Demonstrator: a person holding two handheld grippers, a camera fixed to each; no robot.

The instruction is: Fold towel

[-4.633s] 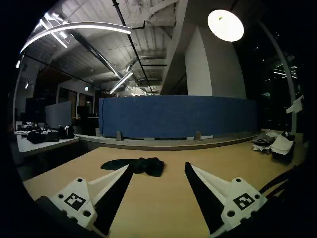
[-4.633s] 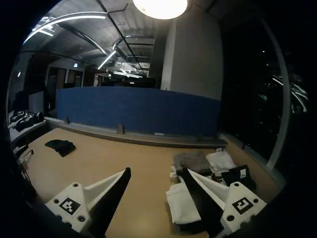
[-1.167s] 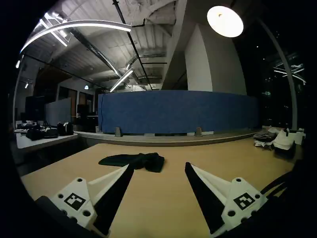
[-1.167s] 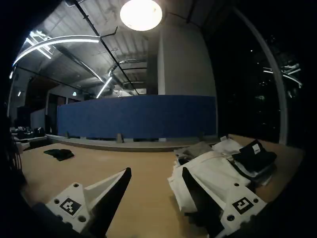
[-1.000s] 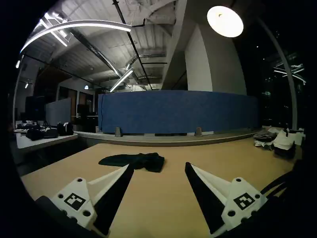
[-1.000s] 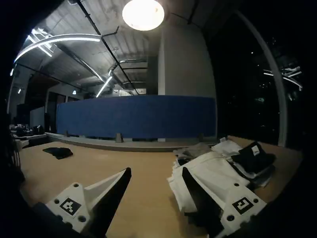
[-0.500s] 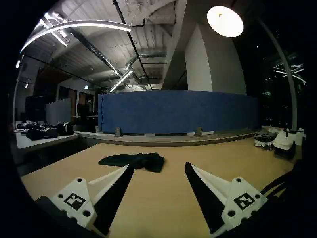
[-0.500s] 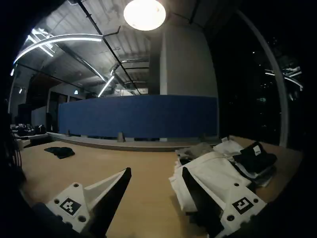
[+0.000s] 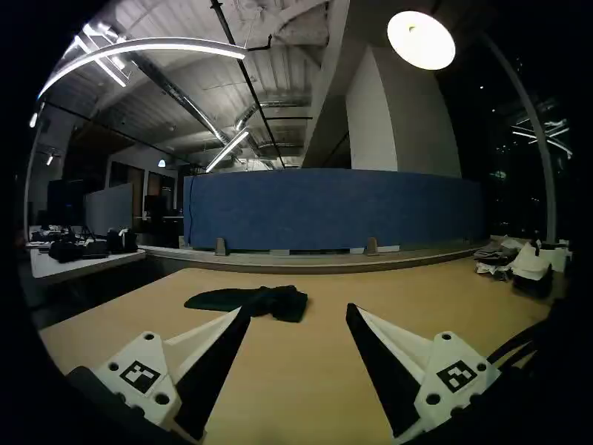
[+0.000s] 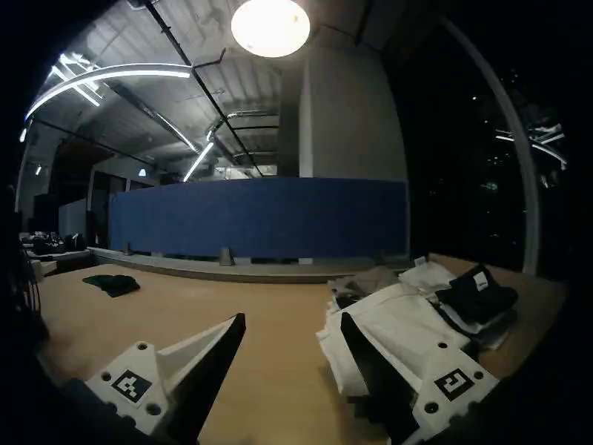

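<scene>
Dark green towel [image 9: 248,300] lies crumpled on the wooden worktop [image 9: 311,371] just ahead of the left hand-held gripper [image 9: 295,308], which is spread wide and holds nothing. The right hand-held gripper [image 10: 291,315] (also spread) has a pile of folded cloths [image 10: 400,326] at its right finger.

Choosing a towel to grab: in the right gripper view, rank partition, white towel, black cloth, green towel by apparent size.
Partition
White towel
Black cloth
Green towel: far off, true size unsure
</scene>
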